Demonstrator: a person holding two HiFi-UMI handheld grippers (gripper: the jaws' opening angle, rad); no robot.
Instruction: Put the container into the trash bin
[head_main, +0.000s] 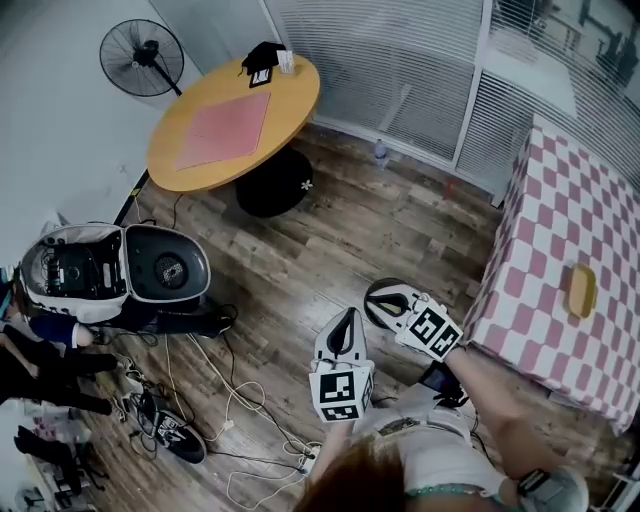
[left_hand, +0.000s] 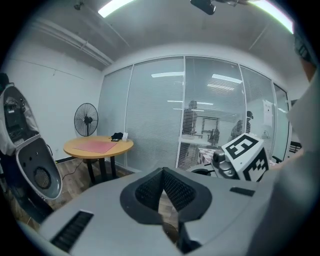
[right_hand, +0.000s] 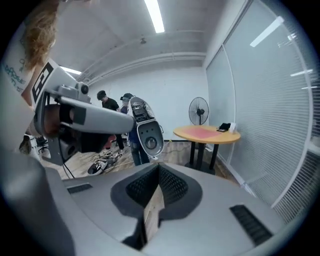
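Here the left gripper (left_hand: 163, 172) and right gripper (right_hand: 158, 167) hang above the wooden floor (head_main: 300, 250), jaws clenched on nothing. The yellow container (head_main: 581, 290) lies on the checked table (head_main: 540, 200), well apart from both.

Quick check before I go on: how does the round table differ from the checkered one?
The round table has a bare wooden top with a pink mat on it; the checkered table is straight-edged and covered by a pink-and-white cloth. The round table carries a black item at its far edge; the checkered table carries a yellow container. Both stand on the wooden floor by the blinds.
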